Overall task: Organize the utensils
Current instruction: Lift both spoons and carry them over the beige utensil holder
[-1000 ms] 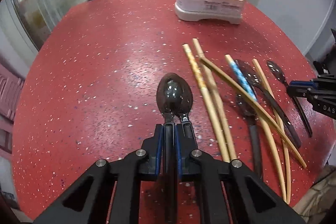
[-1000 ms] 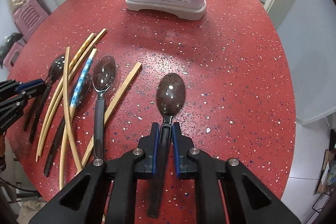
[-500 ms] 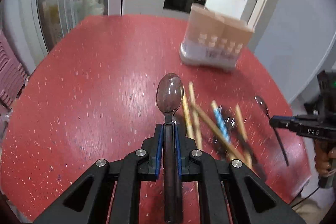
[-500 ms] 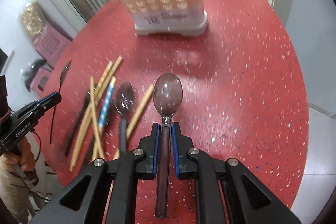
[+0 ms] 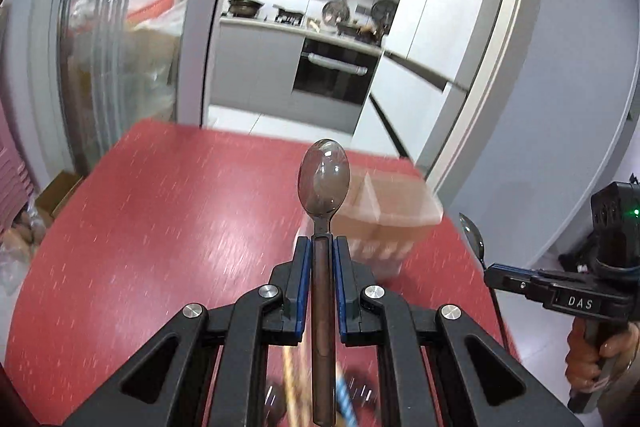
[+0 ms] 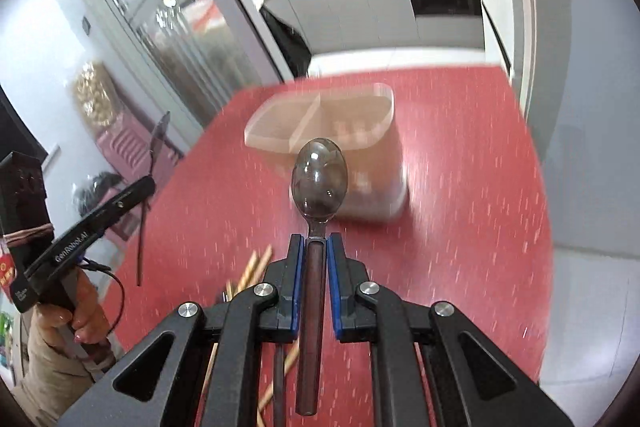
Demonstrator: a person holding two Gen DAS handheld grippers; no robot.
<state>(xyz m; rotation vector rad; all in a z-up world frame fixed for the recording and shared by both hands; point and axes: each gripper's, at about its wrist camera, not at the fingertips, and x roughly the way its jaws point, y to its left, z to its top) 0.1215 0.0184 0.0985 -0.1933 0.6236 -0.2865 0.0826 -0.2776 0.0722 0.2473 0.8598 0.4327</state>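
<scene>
My left gripper (image 5: pixel 322 241) is shut on the handle of a dark translucent spoon (image 5: pixel 324 179) and holds it in the air, bowl forward. My right gripper (image 6: pixel 316 239) is shut on a second dark spoon (image 6: pixel 319 179), also lifted. The utensil holder (image 6: pixel 352 131), a translucent two-compartment box, stands ahead on the red table (image 6: pixel 460 187); it also shows blurred in the left wrist view (image 5: pixel 396 219). Each gripper shows in the other's view with its spoon: the right one (image 5: pixel 490 273), the left one (image 6: pixel 150 185).
Wooden chopsticks (image 6: pixel 252 269) and other dark spoons lie on the table below the grippers, mostly hidden by them. A blue-patterned chopstick (image 5: pixel 344 399) shows under the left gripper. Beyond the table's far edge are glass doors and a kitchen.
Both grippers have risen and tilted up with their spoons. The holder now looks closer and its open top shows. The utensils on the table have dropped below the views.
</scene>
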